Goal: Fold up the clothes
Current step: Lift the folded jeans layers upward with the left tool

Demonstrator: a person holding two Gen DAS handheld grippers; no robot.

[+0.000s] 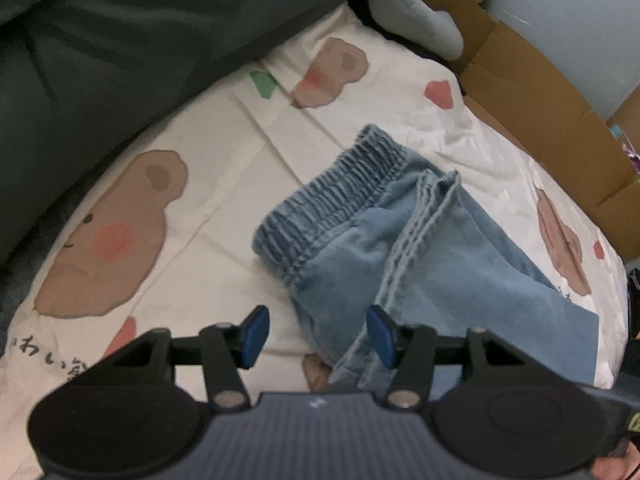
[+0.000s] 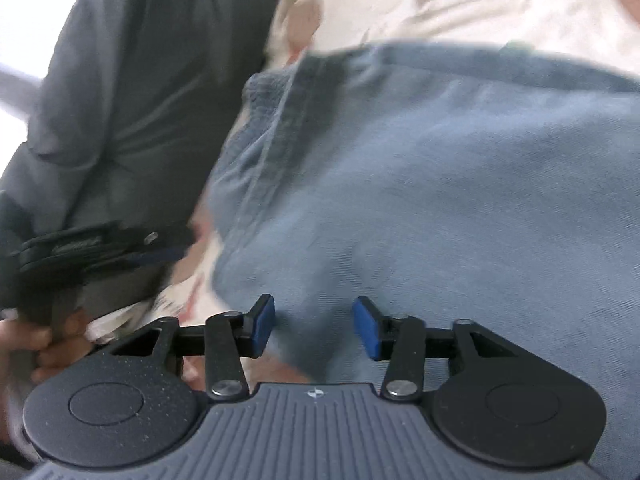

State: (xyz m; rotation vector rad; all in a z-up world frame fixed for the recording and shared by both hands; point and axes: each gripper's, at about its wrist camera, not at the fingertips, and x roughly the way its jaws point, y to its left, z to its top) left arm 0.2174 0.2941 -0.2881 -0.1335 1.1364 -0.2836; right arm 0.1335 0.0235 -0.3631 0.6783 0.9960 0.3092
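Light blue denim trousers (image 1: 420, 248) with a gathered elastic waistband (image 1: 328, 200) lie folded on a white bedsheet (image 1: 224, 184) printed with brown bears. My left gripper (image 1: 318, 336) hovers over their near edge. It is open, its blue pads wide apart, and the cloth's corner lies by the right pad (image 1: 380, 336) without being pinched. In the right wrist view the denim (image 2: 440, 184) fills most of the frame. My right gripper (image 2: 316, 328) stands open low over it, with cloth below the gap. The left gripper (image 2: 100, 244) shows at the left edge, held by a hand (image 2: 28, 344).
A dark grey-green quilt (image 1: 100, 60) borders the sheet on the left and appears as a dark mass (image 2: 120, 80) in the right wrist view. A brown cardboard box (image 1: 540, 120) stands along the right edge. A pale blue cushion (image 1: 412, 12) lies at the back.
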